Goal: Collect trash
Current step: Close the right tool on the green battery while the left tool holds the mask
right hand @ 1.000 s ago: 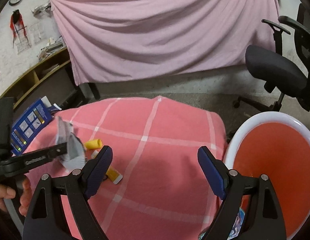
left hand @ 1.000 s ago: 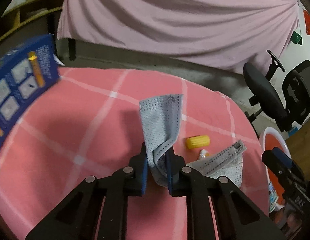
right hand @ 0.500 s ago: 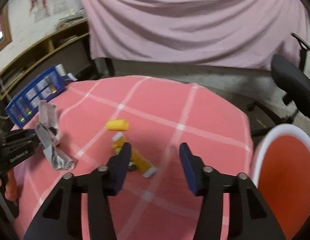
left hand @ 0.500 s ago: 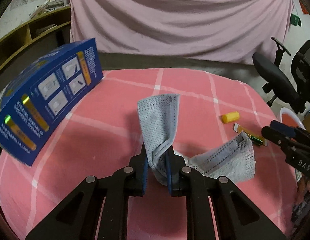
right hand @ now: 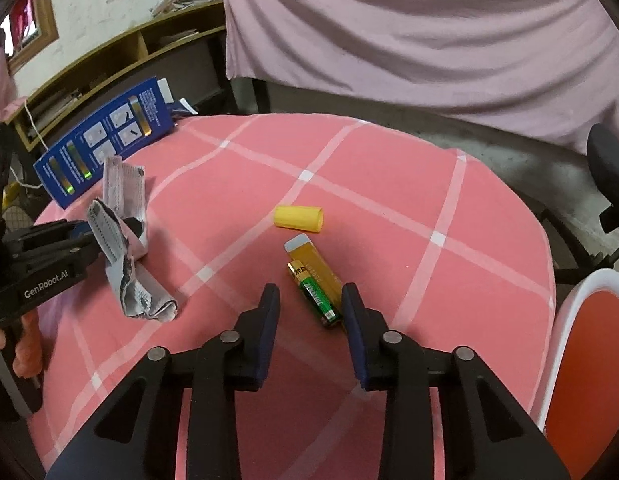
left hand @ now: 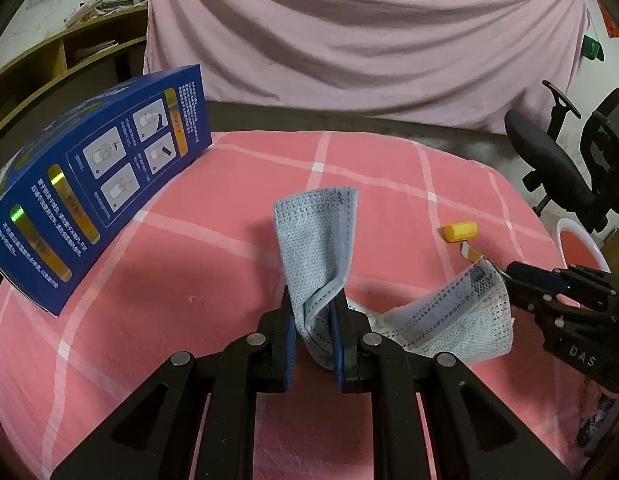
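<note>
A: On the pink checked tablecloth (right hand: 389, 200), why does the left gripper (left hand: 313, 328) pinch the grey face mask (left hand: 321, 248) mid-fold?

B: Clamped there, both ends hang free, so it lifts cleanly; it points level across the table.

A: And the right gripper (right hand: 311, 304)?

B: Its jaws stand apart, angled down, straddling the green battery (right hand: 315, 296) beside the orange wrapper (right hand: 313, 260). The red bin (right hand: 589, 360) waits off the table's right edge.

"GenRobot.AI" on left tool (right hand: 85, 236) body; "DAS" on right tool (left hand: 525, 276) body; blue box (left hand: 97, 200) print illegible.
</note>
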Demonstrator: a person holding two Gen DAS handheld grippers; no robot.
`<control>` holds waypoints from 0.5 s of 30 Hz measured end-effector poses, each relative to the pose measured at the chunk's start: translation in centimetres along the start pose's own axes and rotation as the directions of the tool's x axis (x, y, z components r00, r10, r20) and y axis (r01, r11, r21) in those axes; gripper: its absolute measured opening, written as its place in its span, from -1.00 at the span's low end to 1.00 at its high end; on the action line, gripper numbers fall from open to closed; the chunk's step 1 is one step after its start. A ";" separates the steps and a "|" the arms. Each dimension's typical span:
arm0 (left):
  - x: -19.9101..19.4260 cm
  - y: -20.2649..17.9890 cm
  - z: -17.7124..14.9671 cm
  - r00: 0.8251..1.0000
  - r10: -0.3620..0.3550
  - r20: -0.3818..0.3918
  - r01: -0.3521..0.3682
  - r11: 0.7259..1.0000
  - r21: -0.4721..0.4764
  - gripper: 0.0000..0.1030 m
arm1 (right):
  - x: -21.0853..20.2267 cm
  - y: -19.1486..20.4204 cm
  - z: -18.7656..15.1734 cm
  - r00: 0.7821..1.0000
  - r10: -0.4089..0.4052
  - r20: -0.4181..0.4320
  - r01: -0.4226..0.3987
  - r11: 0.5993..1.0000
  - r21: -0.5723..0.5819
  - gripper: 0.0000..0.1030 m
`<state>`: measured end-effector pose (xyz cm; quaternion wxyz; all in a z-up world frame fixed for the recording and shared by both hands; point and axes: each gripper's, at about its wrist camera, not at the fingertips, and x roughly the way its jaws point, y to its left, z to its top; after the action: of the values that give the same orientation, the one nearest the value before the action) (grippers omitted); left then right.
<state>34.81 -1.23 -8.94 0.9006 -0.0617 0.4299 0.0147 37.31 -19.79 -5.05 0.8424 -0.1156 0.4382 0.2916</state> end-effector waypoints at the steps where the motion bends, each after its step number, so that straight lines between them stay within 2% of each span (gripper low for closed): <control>1: 0.0 -0.1 0.0 1.000 0.001 0.003 -0.001 1.000 0.002 -0.76 | 0.0 0.2 0.0 1.000 0.005 -0.001 -0.005 1.000 -0.006 -0.80; 5: -0.6 0.3 -0.3 0.999 -0.034 0.022 0.035 0.999 -0.020 -0.76 | -0.3 0.9 -0.2 1.000 -0.004 0.011 0.004 0.999 -0.036 -0.84; 8: -1.8 0.4 -0.5 0.996 -0.044 0.072 0.046 0.999 -0.026 -0.78 | -1.1 1.0 -0.5 0.999 0.001 0.045 0.000 0.999 -0.033 -0.84; 12: -4.0 -0.2 -1.2 0.983 -0.043 0.177 0.044 0.999 -0.002 -0.78 | -3.1 1.0 -0.9 0.991 -0.010 0.134 0.013 1.000 -0.016 -0.84; 15: -5.4 -0.7 -1.8 0.969 -0.029 0.245 0.025 1.000 0.018 -0.78 | -4.8 1.0 -1.4 0.975 -0.022 0.221 0.024 1.000 -0.003 -0.84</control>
<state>30.05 -2.04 -5.80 0.9474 -0.0585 0.3147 0.0068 33.59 -21.49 -1.96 0.8889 -0.0897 0.3396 0.2940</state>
